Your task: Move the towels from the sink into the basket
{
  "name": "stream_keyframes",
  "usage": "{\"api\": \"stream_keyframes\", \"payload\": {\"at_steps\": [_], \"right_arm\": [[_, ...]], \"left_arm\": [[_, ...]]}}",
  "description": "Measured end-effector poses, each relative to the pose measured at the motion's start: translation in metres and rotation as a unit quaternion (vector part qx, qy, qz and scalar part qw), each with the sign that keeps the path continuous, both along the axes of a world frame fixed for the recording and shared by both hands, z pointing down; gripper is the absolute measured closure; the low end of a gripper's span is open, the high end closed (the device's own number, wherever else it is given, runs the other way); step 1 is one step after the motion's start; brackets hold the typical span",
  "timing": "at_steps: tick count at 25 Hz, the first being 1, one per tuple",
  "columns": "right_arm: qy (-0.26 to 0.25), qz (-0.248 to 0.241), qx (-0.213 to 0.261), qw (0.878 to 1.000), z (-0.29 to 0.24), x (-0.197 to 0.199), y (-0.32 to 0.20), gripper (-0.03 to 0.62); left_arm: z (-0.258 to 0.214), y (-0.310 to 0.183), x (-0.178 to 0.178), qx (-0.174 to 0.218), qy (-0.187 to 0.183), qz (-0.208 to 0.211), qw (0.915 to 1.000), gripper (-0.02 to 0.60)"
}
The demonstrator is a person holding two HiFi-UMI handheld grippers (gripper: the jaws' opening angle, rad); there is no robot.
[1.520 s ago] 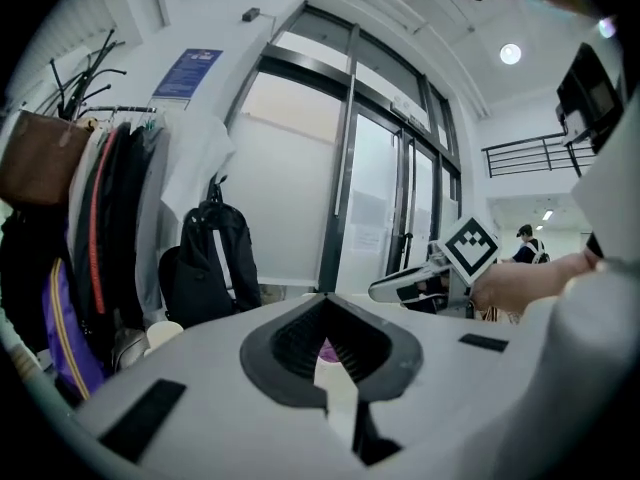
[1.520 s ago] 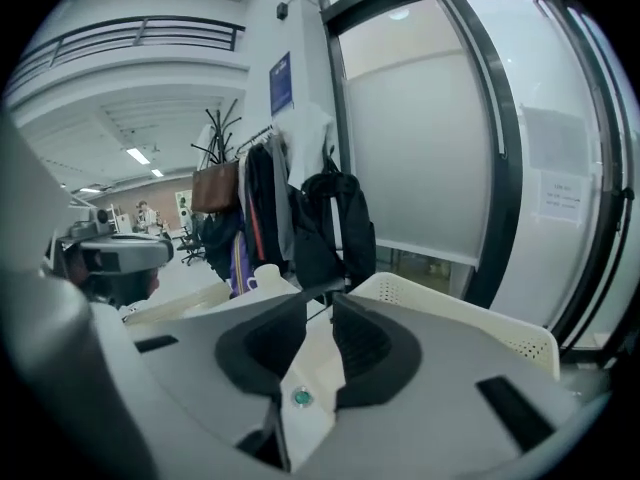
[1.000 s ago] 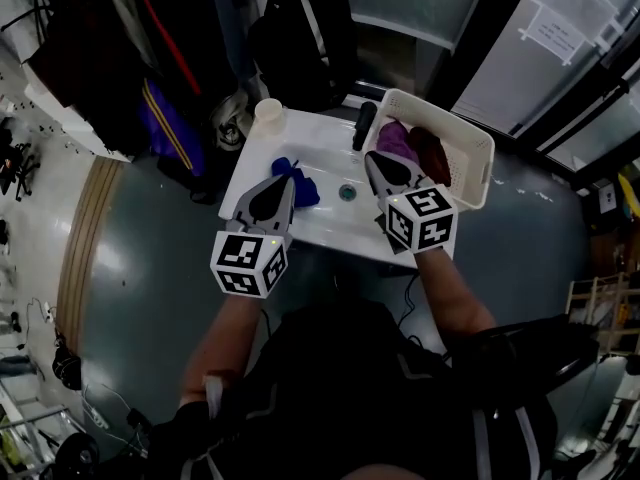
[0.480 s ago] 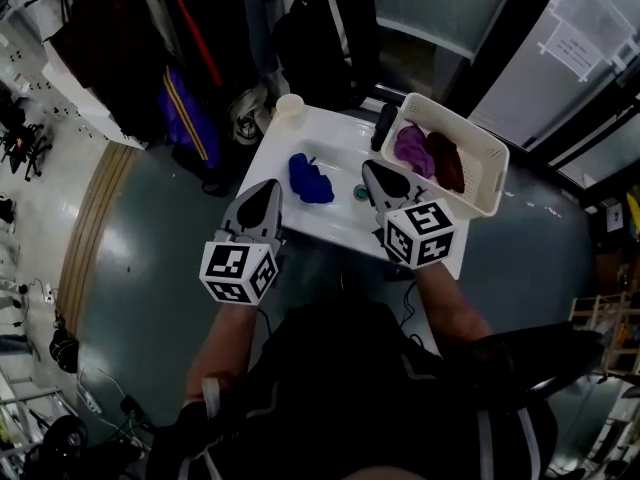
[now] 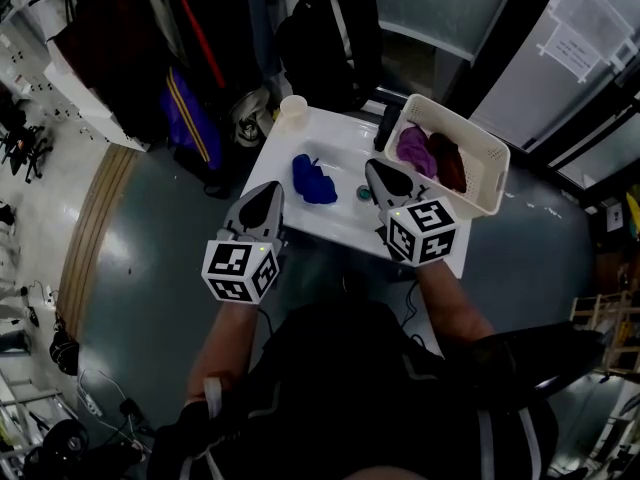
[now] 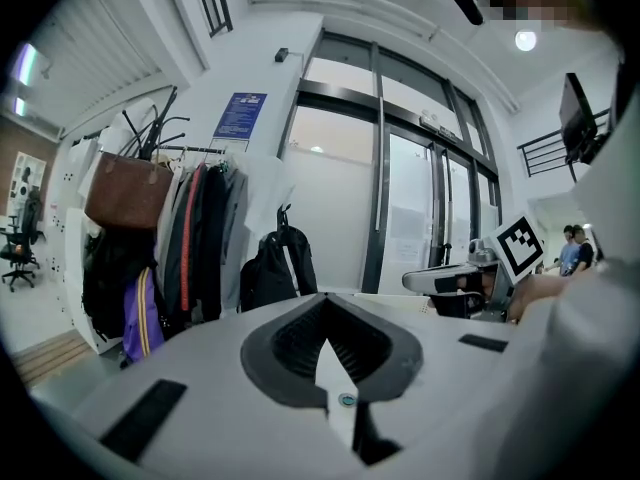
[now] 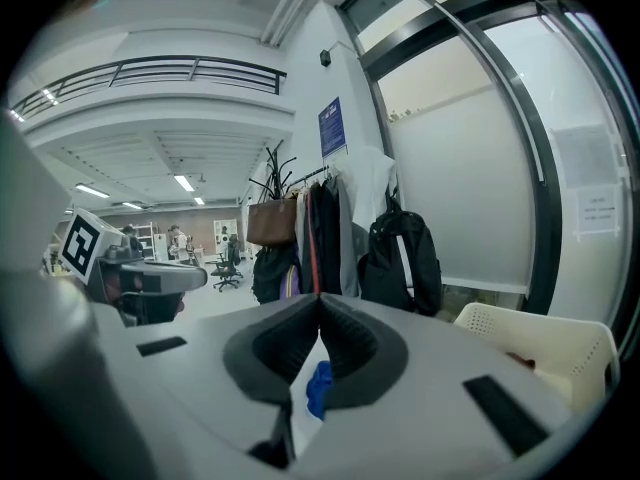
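Observation:
A crumpled blue towel (image 5: 313, 180) lies in the white sink (image 5: 340, 218), left of the drain. To the sink's right stands the white basket (image 5: 492, 156), holding a purple towel (image 5: 412, 146) and a dark red one (image 5: 447, 162). My left gripper (image 5: 269, 190) hovers at the sink's front left edge, short of the blue towel, jaws shut and empty (image 6: 325, 303). The right gripper (image 5: 377, 168) is over the sink's front right, near the basket's corner, also shut with nothing held (image 7: 320, 303). Past its jaws a bit of blue towel (image 7: 318, 388) shows.
A paper cup (image 5: 293, 110) stands on the sink's far left corner and a black faucet (image 5: 386, 123) at the back by the basket. Coats, bags and a black backpack (image 5: 330, 28) hang behind the sink. Glass doors stand to the right.
Both grippers have drawn back toward me: the left one off the blue towel, the right one away from the basket's purple towel. Over the last half second they barely moved.

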State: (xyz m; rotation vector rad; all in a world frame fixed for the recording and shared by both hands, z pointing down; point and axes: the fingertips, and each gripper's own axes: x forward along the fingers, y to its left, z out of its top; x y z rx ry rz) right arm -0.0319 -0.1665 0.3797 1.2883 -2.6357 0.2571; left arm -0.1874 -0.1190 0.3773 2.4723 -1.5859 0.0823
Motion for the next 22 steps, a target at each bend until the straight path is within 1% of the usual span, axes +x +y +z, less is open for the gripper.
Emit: {"api": "stream_keyframes", "payload": {"at_steps": [7, 10, 12, 13, 15, 17, 19, 22], "right_arm": [[0.011, 0.016, -0.010, 1.000, 0.015, -0.006, 0.007, 0.582], [0.021, 0.014, -0.015, 1.000, 0.024, -0.016, 0.010, 0.582], [0.028, 0.011, -0.024, 0.999, 0.034, -0.022, 0.013, 0.577], [0.032, 0.007, -0.029, 0.999, 0.039, -0.025, 0.013, 0.562], [0.039, -0.002, -0.040, 0.998, 0.052, -0.033, 0.011, 0.505], [0.048, -0.013, -0.054, 0.997, 0.067, -0.041, 0.008, 0.490], [0.055, -0.028, -0.072, 0.996, 0.082, -0.048, 0.004, 0.461], [0.064, -0.053, -0.091, 0.992, 0.104, -0.060, -0.011, 0.427]], "left_arm": [[0.003, 0.011, -0.017, 0.004, 0.004, 0.003, 1.0000, 0.577], [0.008, 0.016, -0.030, 0.008, 0.004, -0.008, 0.9999, 0.577], [0.015, 0.021, -0.033, 0.005, 0.007, -0.005, 1.0000, 0.577], [0.020, 0.023, -0.033, 0.000, 0.009, 0.001, 1.0000, 0.577], [0.031, 0.024, -0.036, -0.011, 0.010, 0.005, 0.9999, 0.577], [0.041, 0.022, -0.041, -0.022, 0.012, 0.001, 0.9997, 0.577], [0.050, 0.018, -0.044, -0.034, 0.014, -0.005, 0.9993, 0.577], [0.057, 0.004, -0.046, -0.046, 0.012, -0.009, 0.9988, 0.577]]}}
